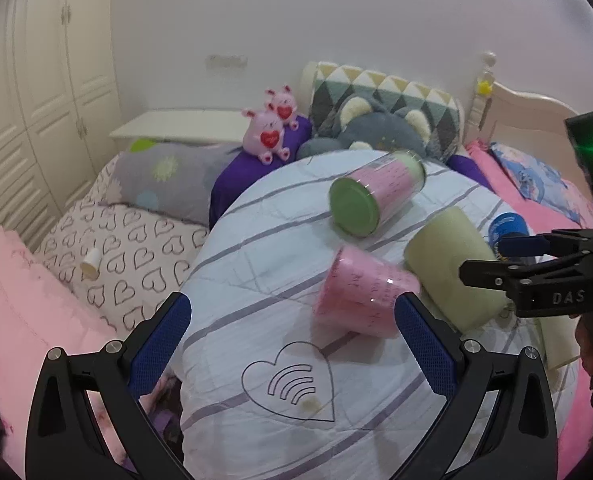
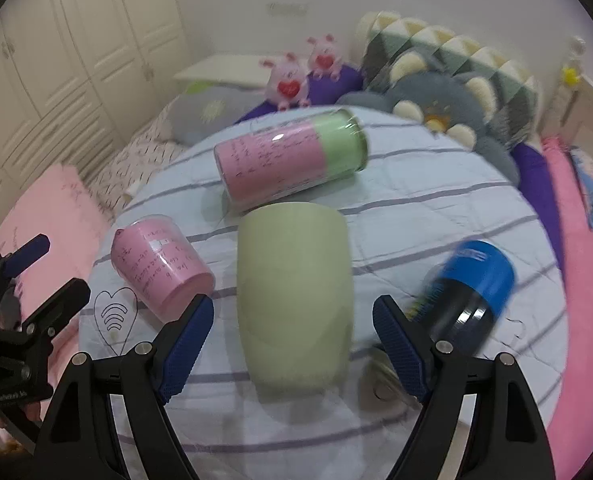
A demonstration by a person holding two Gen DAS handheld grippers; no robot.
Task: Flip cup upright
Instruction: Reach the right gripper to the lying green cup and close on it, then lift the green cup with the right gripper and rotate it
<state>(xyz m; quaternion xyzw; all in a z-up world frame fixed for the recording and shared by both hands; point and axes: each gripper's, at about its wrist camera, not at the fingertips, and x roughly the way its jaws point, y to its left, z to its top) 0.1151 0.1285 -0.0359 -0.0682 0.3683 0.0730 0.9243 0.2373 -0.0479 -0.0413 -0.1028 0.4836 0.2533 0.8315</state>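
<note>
On the striped quilt (image 2: pixel 436 208), we hold the right gripper (image 2: pixel 292 320) spread wide and empty around the pale green cup (image 2: pixel 292 280), which lies on its side, long axis running straight away between the fingers. Our left gripper (image 1: pixel 292 320), also parted and empty, faces a tipped pink cup (image 1: pixel 360 292).

Both wrist views look down and forward from close above the striped quilt (image 1: pixel 256 248), toward the headboard wall. The left one sits further left. Both share the quilt's middle, and each catches the other gripper at frame edge.
</note>
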